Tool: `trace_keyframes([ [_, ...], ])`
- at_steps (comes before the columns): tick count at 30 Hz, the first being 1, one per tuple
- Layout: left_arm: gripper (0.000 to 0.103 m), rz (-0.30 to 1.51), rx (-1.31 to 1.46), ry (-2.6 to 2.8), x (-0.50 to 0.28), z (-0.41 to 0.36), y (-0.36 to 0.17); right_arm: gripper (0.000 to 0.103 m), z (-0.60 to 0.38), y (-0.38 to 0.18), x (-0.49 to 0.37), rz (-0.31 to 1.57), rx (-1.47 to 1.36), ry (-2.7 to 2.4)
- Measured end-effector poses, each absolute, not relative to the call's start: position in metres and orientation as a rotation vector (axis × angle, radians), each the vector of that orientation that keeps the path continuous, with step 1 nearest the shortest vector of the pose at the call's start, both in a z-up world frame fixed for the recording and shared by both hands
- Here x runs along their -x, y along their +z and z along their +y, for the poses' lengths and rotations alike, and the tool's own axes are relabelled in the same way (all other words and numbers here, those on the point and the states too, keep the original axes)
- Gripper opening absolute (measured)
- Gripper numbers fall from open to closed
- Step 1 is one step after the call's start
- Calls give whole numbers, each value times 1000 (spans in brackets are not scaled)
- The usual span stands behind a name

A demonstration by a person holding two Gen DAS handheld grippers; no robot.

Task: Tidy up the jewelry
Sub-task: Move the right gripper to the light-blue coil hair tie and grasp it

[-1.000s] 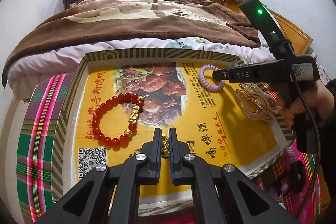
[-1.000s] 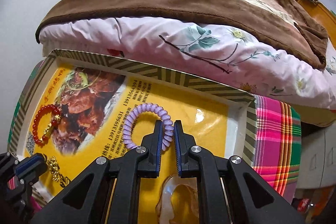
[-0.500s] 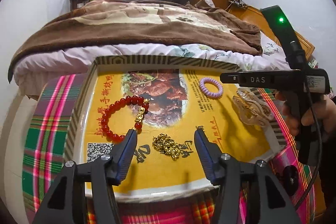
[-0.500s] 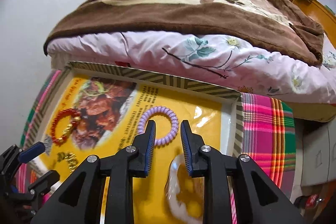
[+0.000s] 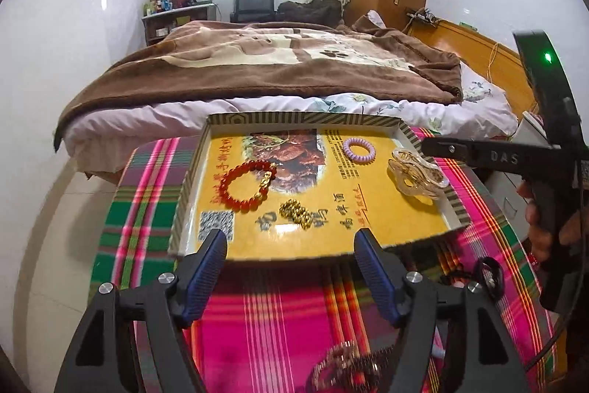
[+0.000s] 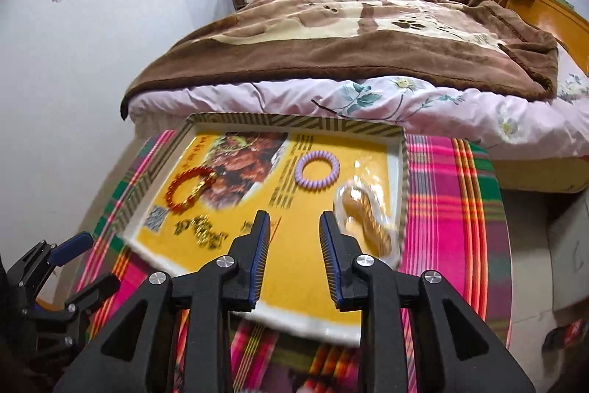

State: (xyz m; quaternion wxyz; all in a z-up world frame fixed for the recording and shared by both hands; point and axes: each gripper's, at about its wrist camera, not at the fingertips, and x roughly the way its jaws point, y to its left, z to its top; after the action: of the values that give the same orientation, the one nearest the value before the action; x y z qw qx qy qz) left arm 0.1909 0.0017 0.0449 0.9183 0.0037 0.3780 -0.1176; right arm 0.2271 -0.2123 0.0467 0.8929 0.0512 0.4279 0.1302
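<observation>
Jewelry is laid out in a shallow yellow tray (image 5: 427,227) set on a table covered with a plaid cloth (image 5: 279,315), just in front of a bed (image 5: 279,69). Four pieces are spaced apart on the tray floor: a red bead bracelet (image 5: 247,186) at left, a gold chain (image 5: 295,213) heaped near the middle, a purple coil band (image 5: 359,149) toward the far side, and a clear bag with a gold piece (image 5: 416,177) by the right wall. The spacing is judged deliberate, so that nothing tangles and each piece can be reached alone. The left gripper (image 5: 291,253) is held above the near rim, its jaws have just been opening and now stand wide with nothing between them; the gold chain lies beyond them on the tray. The right gripper (image 6: 294,238) is poised over the near part of the tray, its jaws also just opening, parted narrowly and empty. More jewelry (image 5: 342,363) appears to sit on the cloth at the near edge, but it is blurred and partly covered by the left gripper body, so its type cannot be told. In the right wrist view the gold chain and bag are smeared by motion. The bag's contents are unclear.
</observation>
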Motion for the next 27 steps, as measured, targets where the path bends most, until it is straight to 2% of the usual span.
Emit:
trace_keyframes([
  [12, 71, 743, 81, -235, -133, 36, 45, 31, -225, 29, -145, 884, -154, 326],
  [16, 80, 752, 99, -232, -122, 48, 38, 31, -225, 19, -123, 892, -150, 340],
  [27, 80, 790, 134, -219, -103, 64, 14, 31, -193, -13, -77, 957, -21, 436],
])
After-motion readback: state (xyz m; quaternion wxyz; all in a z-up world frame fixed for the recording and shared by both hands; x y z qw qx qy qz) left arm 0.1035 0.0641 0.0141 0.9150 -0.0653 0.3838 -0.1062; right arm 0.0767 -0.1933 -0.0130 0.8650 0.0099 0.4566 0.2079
